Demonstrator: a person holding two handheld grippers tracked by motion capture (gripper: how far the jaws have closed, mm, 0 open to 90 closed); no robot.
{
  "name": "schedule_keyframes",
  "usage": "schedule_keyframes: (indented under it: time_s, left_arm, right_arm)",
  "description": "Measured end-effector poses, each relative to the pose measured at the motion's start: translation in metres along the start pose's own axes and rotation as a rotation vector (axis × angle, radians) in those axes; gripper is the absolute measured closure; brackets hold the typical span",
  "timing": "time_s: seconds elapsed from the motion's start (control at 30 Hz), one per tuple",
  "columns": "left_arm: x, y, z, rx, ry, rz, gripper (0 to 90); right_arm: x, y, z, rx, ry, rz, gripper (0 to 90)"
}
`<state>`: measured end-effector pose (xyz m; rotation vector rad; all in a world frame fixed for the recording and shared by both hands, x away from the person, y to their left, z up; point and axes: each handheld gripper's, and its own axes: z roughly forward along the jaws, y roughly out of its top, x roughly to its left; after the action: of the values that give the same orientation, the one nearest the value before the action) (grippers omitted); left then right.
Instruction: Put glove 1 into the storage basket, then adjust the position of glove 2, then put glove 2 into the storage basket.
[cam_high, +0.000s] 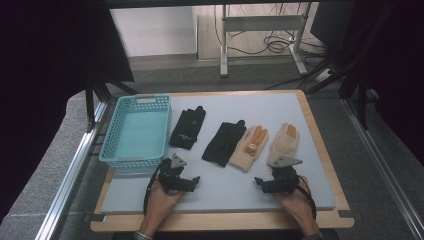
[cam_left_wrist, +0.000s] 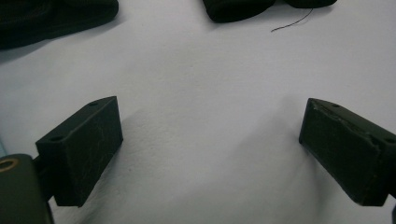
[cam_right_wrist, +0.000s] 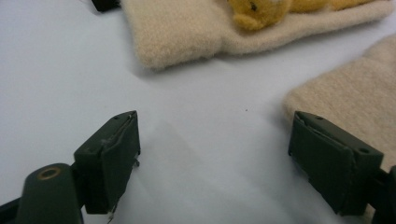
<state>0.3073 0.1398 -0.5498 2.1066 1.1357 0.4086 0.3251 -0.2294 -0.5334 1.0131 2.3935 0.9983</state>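
Two black gloves (cam_high: 187, 128) (cam_high: 223, 142) and two cream gloves (cam_high: 249, 148) (cam_high: 283, 143) lie in a row on the pale grey mat (cam_high: 225, 190). One cream glove (cam_right_wrist: 187, 32) carries an orange bear figure (cam_right_wrist: 259, 14). My left gripper (cam_high: 196, 181) rests low on the mat near its front edge, open and empty, with black glove cuffs (cam_left_wrist: 236, 8) ahead of it. My right gripper (cam_high: 258, 182) is open too, its right jaw beside the other cream glove (cam_right_wrist: 345, 98).
A light blue plastic basket (cam_high: 136, 131) stands at the mat's left side, nothing visible inside. The mat sits on a wooden board (cam_high: 320, 140). A metal table frame (cam_high: 260, 30) and cables are on the floor beyond.
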Motion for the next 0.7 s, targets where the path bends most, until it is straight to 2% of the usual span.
schedule_keyframes:
  time_s: [0.27,0.47,0.7]
  left_arm:
    - [0.0003,-0.0001,-0.0004,0.001,-0.001,-0.001,6.5]
    - [0.0003,0.0000,-0.0004,0.001,0.001,0.002,6.6]
    - [0.0002,-0.0001,-0.0004,0.001,0.000,0.001,6.7]
  right_arm:
    - [0.0004,0.0001,-0.0003,0.001,-0.001,0.004,16.1]
    - [0.0014,0.0002,-0.0019,-0.001,0.001,0.005,19.6]
    - [0.0019,0.0044,-0.0067,-0.015,0.028,0.020,23.6]
